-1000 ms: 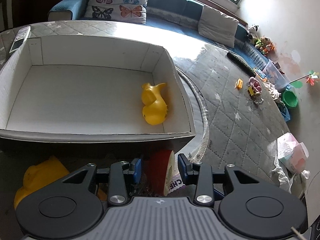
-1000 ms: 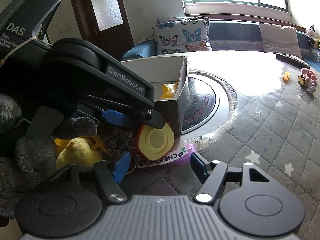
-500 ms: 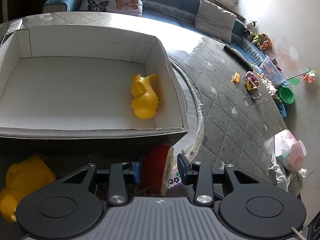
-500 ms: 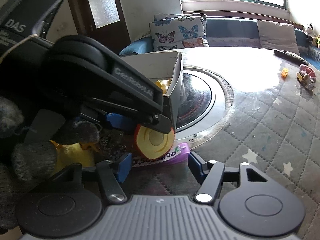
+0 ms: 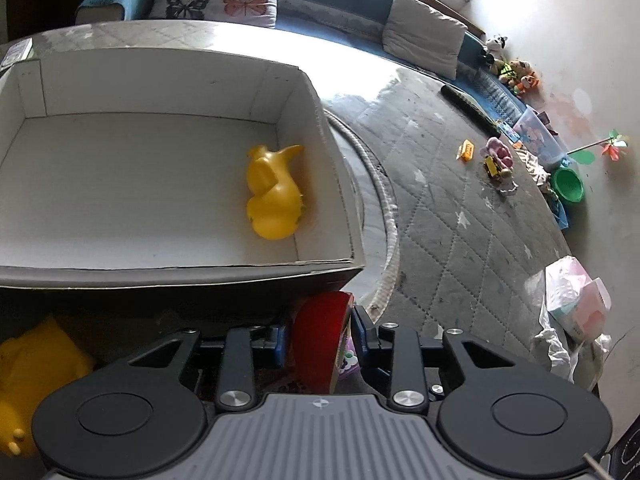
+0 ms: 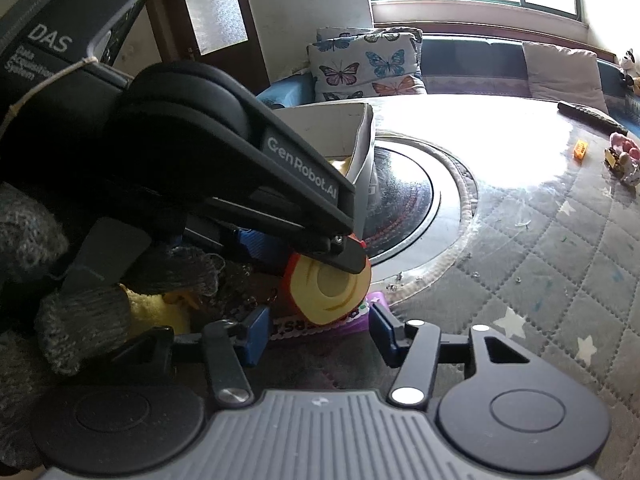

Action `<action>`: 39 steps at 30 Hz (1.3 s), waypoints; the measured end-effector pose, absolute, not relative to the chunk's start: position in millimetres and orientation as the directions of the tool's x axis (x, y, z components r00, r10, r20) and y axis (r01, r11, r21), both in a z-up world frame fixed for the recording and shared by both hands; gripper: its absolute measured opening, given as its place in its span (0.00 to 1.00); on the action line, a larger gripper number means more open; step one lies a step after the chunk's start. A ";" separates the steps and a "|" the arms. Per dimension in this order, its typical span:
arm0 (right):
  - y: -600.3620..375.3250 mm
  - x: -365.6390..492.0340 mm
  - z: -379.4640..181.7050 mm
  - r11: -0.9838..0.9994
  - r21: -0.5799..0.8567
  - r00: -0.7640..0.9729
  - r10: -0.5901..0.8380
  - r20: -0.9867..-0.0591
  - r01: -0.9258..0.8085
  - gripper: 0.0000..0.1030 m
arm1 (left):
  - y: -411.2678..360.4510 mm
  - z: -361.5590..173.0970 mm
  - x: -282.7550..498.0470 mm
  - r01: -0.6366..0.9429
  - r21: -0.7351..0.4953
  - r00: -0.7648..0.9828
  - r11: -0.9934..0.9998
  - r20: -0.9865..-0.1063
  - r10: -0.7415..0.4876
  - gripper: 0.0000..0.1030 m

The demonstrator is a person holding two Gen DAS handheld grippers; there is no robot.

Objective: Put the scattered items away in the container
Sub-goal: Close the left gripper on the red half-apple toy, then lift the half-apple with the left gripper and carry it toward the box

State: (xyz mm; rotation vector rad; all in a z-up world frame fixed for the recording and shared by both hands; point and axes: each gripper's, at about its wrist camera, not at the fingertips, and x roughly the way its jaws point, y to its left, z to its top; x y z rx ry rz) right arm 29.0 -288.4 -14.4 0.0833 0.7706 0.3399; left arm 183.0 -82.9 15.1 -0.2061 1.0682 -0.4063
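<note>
**A:** In the left wrist view, what was the left tool [image 5: 320, 334] doing?

**B:** It was clamped on a red-skinned toy slice [image 5: 318, 340], one blue pad against each flat side. Gripping across the flats probably kept the round piece from rolling out. It sat low at 6 o'clock, just short of the near wall of the cardboard box [image 5: 180, 272], so I judged it was being carried toward the box, not resting there.

**A:** And the box itself?

**B:** Open-topped, filling the frame from 9 to 12 o'clock. One yellow duck [image 5: 272, 196] lay on its side inside, against the right wall. A second yellow toy [image 5: 36, 376] lay outside the box at 8 o'clock, on the table [image 5: 460, 240]. More small toys [image 5: 496, 160] were well apart at 2 o'clock.

**A:** The right wrist view?

**B:** The right tool [image 6: 316, 330] stood with its fingers apart, holding nothing. It pointed at a purple packet [image 6: 360, 320] lying flat on the table at 6 o'clock, touching the slice [image 6: 328, 292] above it, whose pale cut face showed here. Being spread either side of the packet suggested readiness to take it, though I couldn't be sure. A gloved hand [image 6: 80, 308] gripped the left tool's handle at 9 o'clock, with yellow plush [image 6: 156, 308] just behind it.
</note>
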 end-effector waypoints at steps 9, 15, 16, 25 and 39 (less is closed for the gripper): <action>-292.2 25.3 -12.4 0.944 0.199 0.673 0.328 -0.663 -0.264 0.40 | -88.0 21.0 176.9 0.257 -0.363 0.420 0.896 -0.793 -0.441 0.31; -295.3 21.6 -10.5 0.946 0.196 0.681 0.323 -0.657 -0.260 0.31 | -87.0 24.5 172.8 0.258 -0.365 0.424 0.894 -0.789 -0.445 0.31; -295.5 20.9 -9.8 0.946 0.194 0.684 0.321 -0.655 -0.259 0.30 | -86.8 25.1 172.1 0.259 -0.366 0.424 0.894 -0.788 -0.445 0.31; -299.3 14.3 -8.6 0.949 0.194 0.690 0.314 -0.652 -0.248 0.30 | -89.0 26.3 164.0 0.261 -0.369 0.425 0.892 -0.786 -0.450 0.30; -311.7 12.6 -17.2 0.946 0.242 0.680 0.325 -0.658 -0.217 0.34 | -92.9 17.3 162.6 0.259 -0.389 0.393 0.884 -0.794 -0.464 0.30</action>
